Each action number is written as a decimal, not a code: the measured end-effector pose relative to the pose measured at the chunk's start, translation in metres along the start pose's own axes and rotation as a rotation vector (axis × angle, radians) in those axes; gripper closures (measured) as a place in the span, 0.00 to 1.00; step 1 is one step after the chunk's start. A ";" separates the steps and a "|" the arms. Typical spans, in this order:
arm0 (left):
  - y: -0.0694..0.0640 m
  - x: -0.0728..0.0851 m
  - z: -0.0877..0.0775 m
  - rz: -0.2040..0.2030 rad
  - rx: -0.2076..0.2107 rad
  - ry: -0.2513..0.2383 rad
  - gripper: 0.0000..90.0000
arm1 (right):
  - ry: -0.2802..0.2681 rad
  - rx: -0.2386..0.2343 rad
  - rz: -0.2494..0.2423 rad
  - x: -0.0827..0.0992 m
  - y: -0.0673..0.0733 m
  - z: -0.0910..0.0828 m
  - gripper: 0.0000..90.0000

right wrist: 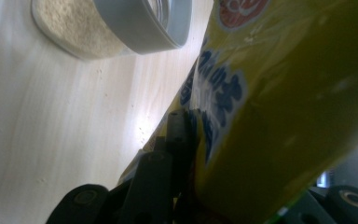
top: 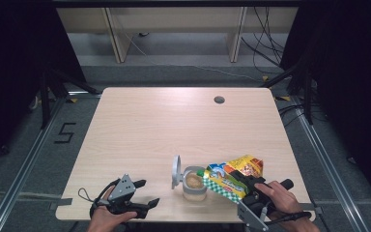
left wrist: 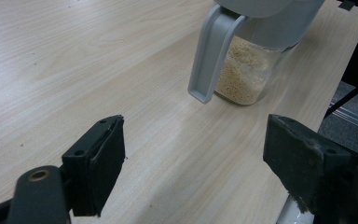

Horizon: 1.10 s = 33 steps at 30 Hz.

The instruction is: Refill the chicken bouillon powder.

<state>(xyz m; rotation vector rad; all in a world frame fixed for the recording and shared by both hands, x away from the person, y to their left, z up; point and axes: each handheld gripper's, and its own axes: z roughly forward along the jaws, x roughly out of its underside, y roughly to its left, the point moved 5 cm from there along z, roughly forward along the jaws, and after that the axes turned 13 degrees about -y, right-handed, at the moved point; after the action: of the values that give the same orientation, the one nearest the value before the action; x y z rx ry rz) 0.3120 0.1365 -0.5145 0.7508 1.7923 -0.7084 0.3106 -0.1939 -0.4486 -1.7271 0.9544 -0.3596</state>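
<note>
Status: filling of the container [top: 194,182] from the bag [top: 233,175] appears to be in progress. The right gripper [top: 244,182] is clamped on the yellow printed bag, one black jaw pressed flat against the film in the right gripper view; no earlier state is reported here. The bag is tilted, its mouth end directed away from the gripper body toward the container, which stands just beyond the jaw tips and slightly to one side. The container's hinged grey lid [top: 176,171] stands open, and pale granules [left wrist: 239,74] already occupy the lower part of the clear body, so part of the transfer is judged complete. The left gripper [top: 142,193] rests low at the near table [top: 140,125] edge, jaws spread wide with nothing between them; the container stands ahead of its jaws, well apart from them. Remaining, as judged: finish pouring, set the bag down, and close the lid. A few stray grains lie on the table beside the right jaw.
</note>
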 end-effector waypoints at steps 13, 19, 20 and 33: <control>0.000 0.000 0.000 0.000 0.000 0.000 0.22 | -0.069 0.041 0.199 0.011 0.007 0.007 0.89; 0.000 0.000 0.000 0.005 0.000 0.001 0.22 | -0.090 0.064 0.270 0.020 0.003 0.006 0.90; -0.001 0.000 0.001 -0.009 0.000 -0.009 0.22 | -0.093 0.073 0.323 0.022 0.004 0.006 0.91; 0.000 -0.001 -0.001 0.005 -0.005 0.001 0.22 | -0.115 0.083 0.537 0.038 0.012 0.008 0.92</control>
<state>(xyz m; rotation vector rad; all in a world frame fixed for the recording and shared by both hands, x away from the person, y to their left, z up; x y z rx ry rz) 0.3114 0.1372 -0.5133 0.7517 1.7917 -0.7005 0.3344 -0.2180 -0.4699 -1.3347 1.2506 0.0506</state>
